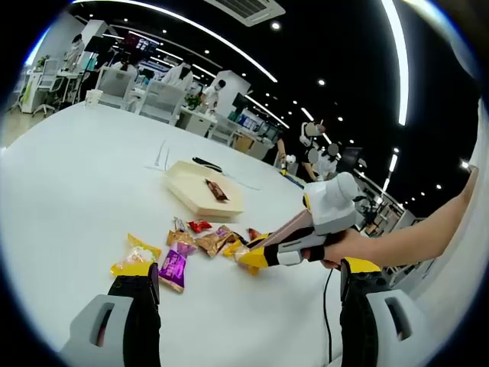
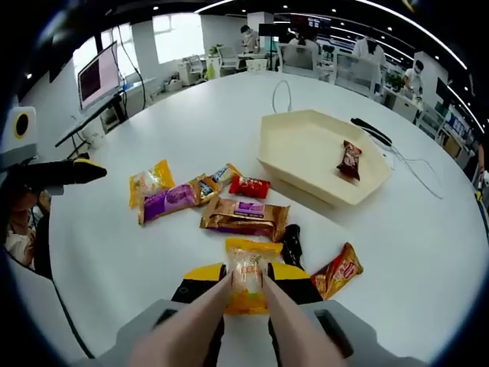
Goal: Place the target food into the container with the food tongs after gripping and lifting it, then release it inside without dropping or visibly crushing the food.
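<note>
Tongs [image 2: 246,306] are seen in the right gripper view, held between the right gripper's [image 2: 246,284] black-and-yellow jaws; the two tan arms are closed in on a yellow snack packet [image 2: 247,284], gripped at its near half. Whether the packet is lifted off the white table [image 2: 428,252] or still lying on it cannot be told.

Just beyond the packet a brown wrapper [image 2: 244,217] lies flat, with a small black packet [image 2: 292,245] at its right end. An orange-red packet [image 2: 337,271] lies to the right of the gripped one. Farther out, a red packet [image 2: 250,186], a purple packet [image 2: 168,202] and a yellow-orange packet [image 2: 150,182] are spread to the left in a loose row.

The cream container [image 2: 306,157] sits at far right of the pile, well apart from the tongs. One dark red-brown bar [image 2: 351,160] is already lying inside it, toward its right wall. A black cable [image 2: 371,131] is lying beyond the container.

The left gripper [image 1: 244,294] is held off to the left side, jaws wide apart, nothing between them. In the left gripper view the right gripper [image 1: 256,258] is seen at the near edge of the snack pile, a person's hand [image 1: 348,246] on it.
</note>
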A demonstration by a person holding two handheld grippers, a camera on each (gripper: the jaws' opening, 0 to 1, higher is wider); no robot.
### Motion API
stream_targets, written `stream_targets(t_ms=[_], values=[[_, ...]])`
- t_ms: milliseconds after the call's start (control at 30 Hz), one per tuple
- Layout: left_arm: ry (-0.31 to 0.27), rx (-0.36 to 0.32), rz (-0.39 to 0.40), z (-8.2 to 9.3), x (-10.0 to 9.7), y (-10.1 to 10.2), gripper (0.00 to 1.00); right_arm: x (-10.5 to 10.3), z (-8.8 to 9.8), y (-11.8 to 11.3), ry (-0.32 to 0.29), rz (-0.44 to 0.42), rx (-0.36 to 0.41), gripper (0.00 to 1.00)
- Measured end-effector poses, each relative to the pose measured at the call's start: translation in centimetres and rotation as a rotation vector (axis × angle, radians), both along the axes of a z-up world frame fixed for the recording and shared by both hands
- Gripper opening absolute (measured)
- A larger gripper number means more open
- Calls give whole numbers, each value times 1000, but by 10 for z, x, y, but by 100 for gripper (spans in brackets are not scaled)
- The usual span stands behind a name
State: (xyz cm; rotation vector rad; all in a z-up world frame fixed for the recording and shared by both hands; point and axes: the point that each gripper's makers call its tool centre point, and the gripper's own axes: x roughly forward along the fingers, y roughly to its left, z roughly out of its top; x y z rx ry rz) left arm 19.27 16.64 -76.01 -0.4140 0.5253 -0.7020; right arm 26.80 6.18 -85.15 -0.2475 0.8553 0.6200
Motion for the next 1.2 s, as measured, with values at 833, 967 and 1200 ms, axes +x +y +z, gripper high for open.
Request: stream_targets(t_ms=[833,967,1200], values=[[-30,-73,-45,21,-20,21,99,-53,48,6,-51,-132,109,20],[-81,-71,-73,31,-26,20,99,-63,57,9,-108,-93,66,21],[-70,-28,-142,16,-40,16,99,-65,77,4,-188,-108,63,21]])
